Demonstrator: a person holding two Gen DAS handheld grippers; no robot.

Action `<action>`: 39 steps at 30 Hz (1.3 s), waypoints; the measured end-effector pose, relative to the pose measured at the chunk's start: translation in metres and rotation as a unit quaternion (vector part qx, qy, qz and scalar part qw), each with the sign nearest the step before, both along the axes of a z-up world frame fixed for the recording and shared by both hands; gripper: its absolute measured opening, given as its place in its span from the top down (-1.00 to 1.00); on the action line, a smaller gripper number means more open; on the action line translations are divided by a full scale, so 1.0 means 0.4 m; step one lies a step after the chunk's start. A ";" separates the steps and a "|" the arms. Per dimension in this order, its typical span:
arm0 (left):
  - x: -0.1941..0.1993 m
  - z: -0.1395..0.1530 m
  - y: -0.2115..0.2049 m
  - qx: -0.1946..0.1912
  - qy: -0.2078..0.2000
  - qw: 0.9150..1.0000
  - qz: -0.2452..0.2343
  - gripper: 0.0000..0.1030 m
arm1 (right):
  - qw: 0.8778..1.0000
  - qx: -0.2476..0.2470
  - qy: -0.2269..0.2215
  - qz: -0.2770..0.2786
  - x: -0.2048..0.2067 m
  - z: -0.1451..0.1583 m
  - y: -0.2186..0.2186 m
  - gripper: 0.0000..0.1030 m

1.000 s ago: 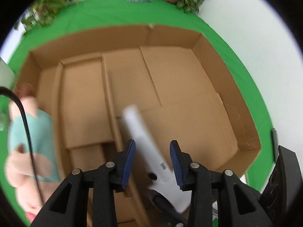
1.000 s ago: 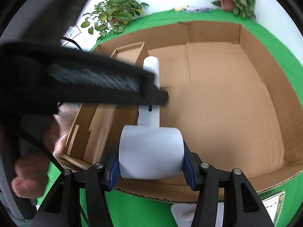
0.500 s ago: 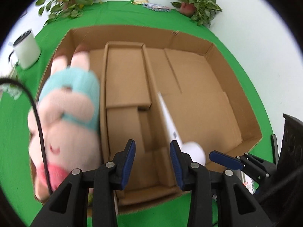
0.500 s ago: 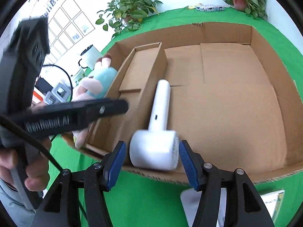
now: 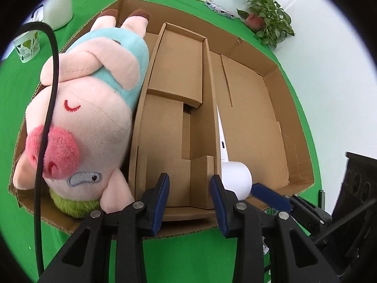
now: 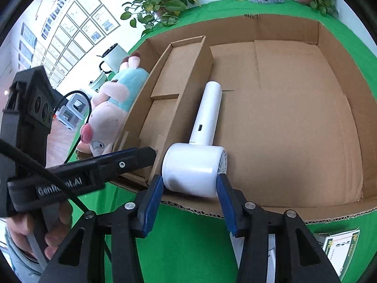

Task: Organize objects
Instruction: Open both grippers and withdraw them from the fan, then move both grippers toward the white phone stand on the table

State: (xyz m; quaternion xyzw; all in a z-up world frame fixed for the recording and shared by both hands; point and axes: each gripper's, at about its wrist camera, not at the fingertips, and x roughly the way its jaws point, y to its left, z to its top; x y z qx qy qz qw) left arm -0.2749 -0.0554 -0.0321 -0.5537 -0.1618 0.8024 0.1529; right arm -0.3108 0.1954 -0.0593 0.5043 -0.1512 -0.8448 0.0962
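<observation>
White hair dryer [image 6: 200,155] lying in the cardboard box [image 6: 294,122] mid-frame, right gripper [image 6: 189,186] closing around its head, pads not touching.

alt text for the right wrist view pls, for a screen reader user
A white handheld fan lies in the large section of a cardboard box on a green cloth. The right hand-held gripper, jaws closing, straddles the fan's round head without pressing on it. A plush pig lies in the box's far left section, and the left hand-held gripper reaches in from the left.
</observation>
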 end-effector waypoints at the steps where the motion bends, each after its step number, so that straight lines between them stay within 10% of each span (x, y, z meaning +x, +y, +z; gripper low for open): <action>1: 0.006 -0.001 0.006 -0.005 0.002 1.000 -0.001 0.32 | 1.000 0.010 0.011 -0.011 0.009 0.009 0.005 -0.17; 4: 0.017 0.010 0.015 -0.024 0.020 1.000 -0.005 0.31 | 0.995 0.060 0.075 -0.034 0.056 0.059 0.012 -0.60; 10: 0.122 0.102 0.005 -0.098 0.160 0.982 0.034 0.28 | 0.969 0.151 0.195 -0.027 0.223 0.138 -0.007 -0.85; 15: 0.265 0.186 -0.020 -0.127 0.282 0.948 0.077 -0.59 | 0.954 0.163 0.250 -0.002 0.354 0.132 -0.011 -0.89; 29: 0.378 0.230 0.002 -0.141 0.322 0.933 0.082 -0.58 | 0.949 0.191 0.248 -0.026 0.400 0.138 -0.005 -0.90; 35: 0.389 0.216 0.042 -0.161 0.321 0.932 0.057 0.47 | 0.948 0.191 0.252 -0.042 0.424 0.154 0.007 -0.90; 39: 0.398 0.201 0.058 -0.145 0.314 0.937 0.044 0.49 | 0.950 0.186 0.249 -0.036 0.437 0.149 0.010 -0.90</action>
